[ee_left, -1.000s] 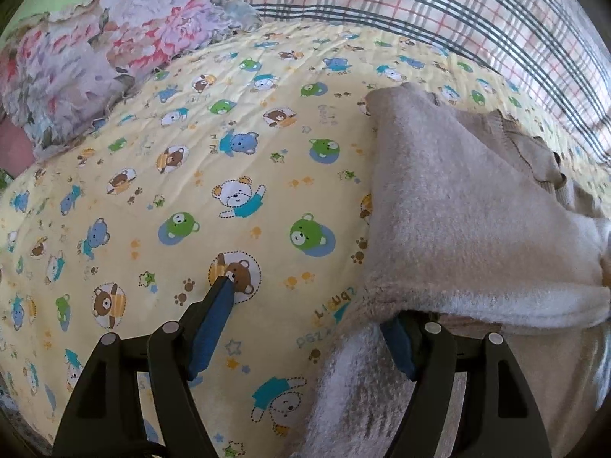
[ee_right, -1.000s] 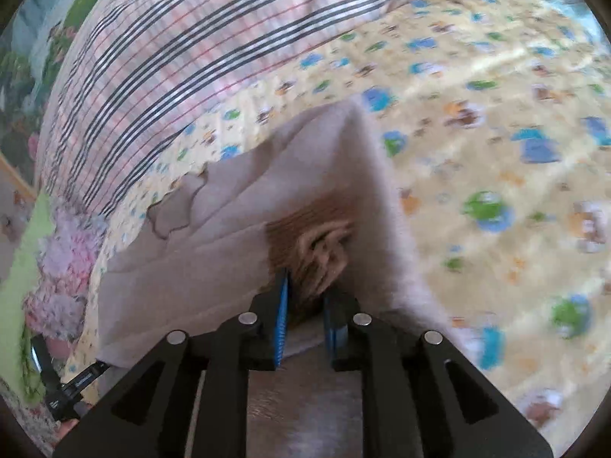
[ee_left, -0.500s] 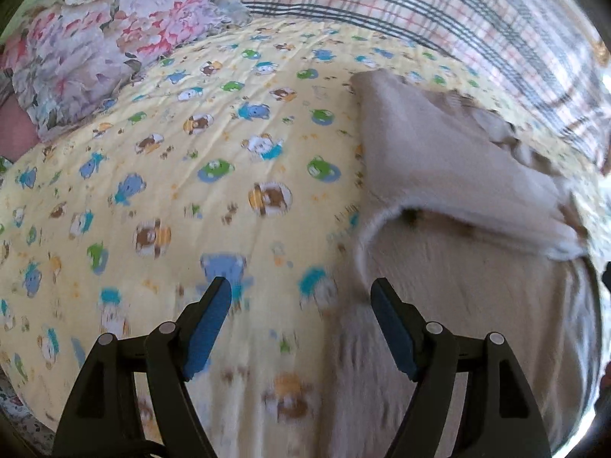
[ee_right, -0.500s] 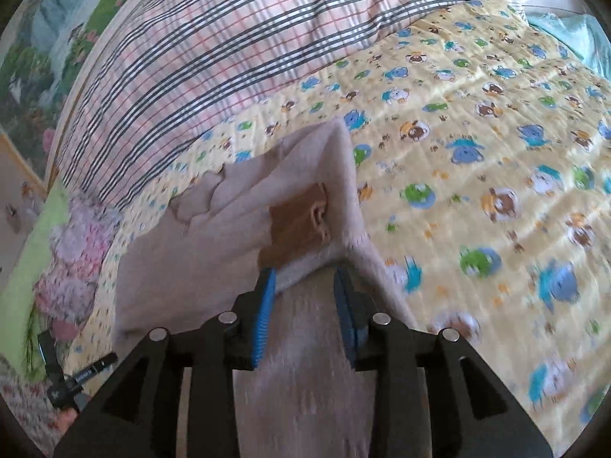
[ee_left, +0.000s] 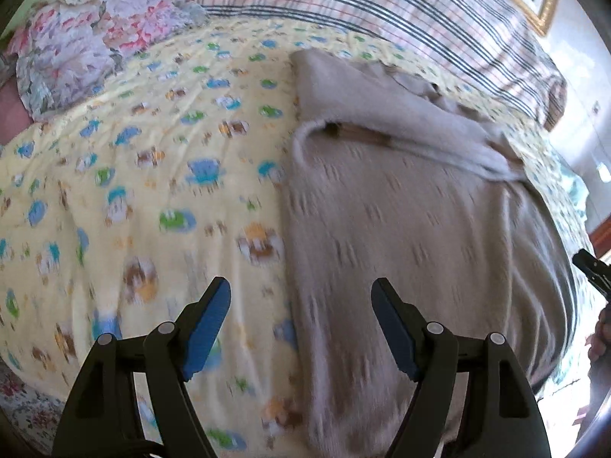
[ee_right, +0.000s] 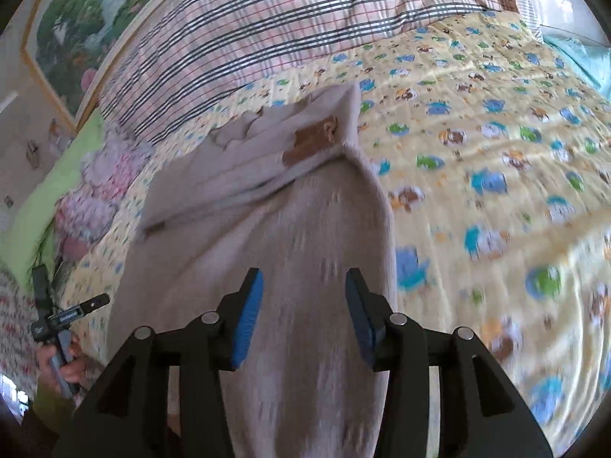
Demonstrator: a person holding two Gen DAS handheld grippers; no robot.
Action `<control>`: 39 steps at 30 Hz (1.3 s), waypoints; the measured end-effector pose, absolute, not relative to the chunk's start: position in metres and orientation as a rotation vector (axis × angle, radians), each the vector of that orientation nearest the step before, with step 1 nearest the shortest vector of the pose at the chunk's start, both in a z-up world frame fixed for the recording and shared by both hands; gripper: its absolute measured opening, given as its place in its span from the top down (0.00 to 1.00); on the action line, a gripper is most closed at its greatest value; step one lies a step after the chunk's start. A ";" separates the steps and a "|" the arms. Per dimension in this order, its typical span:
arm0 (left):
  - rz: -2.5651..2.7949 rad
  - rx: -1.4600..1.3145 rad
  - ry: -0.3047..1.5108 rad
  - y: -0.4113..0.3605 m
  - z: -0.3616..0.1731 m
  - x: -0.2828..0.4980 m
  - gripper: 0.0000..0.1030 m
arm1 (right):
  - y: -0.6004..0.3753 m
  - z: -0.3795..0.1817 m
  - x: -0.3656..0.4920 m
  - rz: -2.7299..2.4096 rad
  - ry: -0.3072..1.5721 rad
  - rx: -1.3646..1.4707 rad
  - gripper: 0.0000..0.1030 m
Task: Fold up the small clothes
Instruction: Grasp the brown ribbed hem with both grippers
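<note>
A beige fleece garment (ee_left: 412,229) lies flat on the yellow bear-print bedspread (ee_left: 145,175), its far part folded over toward me, a brown patch (ee_right: 313,141) showing on the fold. My left gripper (ee_left: 301,305) is open and empty, held above the garment's left edge. My right gripper (ee_right: 303,294) is open and empty above the near part of the garment (ee_right: 290,252). The left gripper's handle, held in a hand, also shows at the left of the right wrist view (ee_right: 57,316).
A plaid pillow (ee_right: 267,19) lies along the far edge of the bed. A floral cushion (ee_left: 76,45) sits at the far left. A framed picture (ee_right: 76,30) hangs on the wall behind. Bedspread extends right of the garment (ee_right: 496,152).
My right gripper let go of the brown-patched fold and opened. Both grippers drew back toward me, away from the fold, which now rests on the garment.
</note>
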State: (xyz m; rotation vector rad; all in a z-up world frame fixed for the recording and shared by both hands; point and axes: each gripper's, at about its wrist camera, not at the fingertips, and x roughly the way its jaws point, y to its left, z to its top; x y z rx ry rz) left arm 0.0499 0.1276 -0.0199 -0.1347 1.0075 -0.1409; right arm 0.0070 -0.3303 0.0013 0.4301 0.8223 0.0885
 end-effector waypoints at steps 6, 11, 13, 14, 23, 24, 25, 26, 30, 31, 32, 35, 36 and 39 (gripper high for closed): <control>-0.206 -0.150 1.039 0.124 -0.035 0.003 0.26 | -0.325 -0.004 -0.034 0.147 0.828 0.426 0.55; -0.240 -0.181 1.036 0.124 -0.045 -0.033 0.24 | -0.321 -0.008 -0.070 0.205 0.830 0.411 0.55; -0.247 -0.210 1.048 0.126 -0.052 -0.043 0.24 | -0.322 -0.011 -0.083 0.212 0.835 0.399 0.55; -0.249 -0.224 1.057 0.126 -0.055 -0.046 0.24 | -0.323 -0.012 -0.088 0.215 0.835 0.399 0.55; -0.259 -0.252 1.107 0.119 -0.077 -0.067 0.24 | -0.335 -0.028 -0.119 0.217 0.845 0.419 0.55; -0.265 -0.259 1.110 0.118 -0.079 -0.068 0.24 | -0.335 -0.030 -0.121 0.222 0.850 0.411 0.55; -0.270 -0.264 1.112 0.117 -0.081 -0.069 0.24 | -0.335 -0.033 -0.122 0.224 0.856 0.402 0.55; -0.281 -0.268 1.115 0.116 -0.082 -0.068 0.24 | -0.335 -0.035 -0.124 0.228 0.858 0.402 0.55; -0.301 -0.259 1.117 0.108 -0.087 -0.067 0.24 | -0.337 -0.048 -0.127 0.250 0.871 0.432 0.55; -0.299 -0.259 1.116 0.106 -0.087 -0.065 0.24 | -0.338 -0.051 -0.126 0.255 0.877 0.437 0.55; -0.303 -0.264 1.117 0.105 -0.088 -0.063 0.23 | -0.338 -0.054 -0.126 0.266 0.878 0.438 0.55; -0.316 -0.276 1.126 0.105 -0.088 -0.060 0.23 | -0.337 -0.055 -0.128 0.296 0.859 0.423 0.55; -0.325 -0.281 1.127 0.104 -0.087 -0.060 0.23 | -0.338 -0.056 -0.128 0.311 0.858 0.428 0.55; -0.367 -0.297 1.124 0.101 -0.086 -0.059 0.24 | -0.337 -0.059 -0.126 0.370 0.872 0.446 0.55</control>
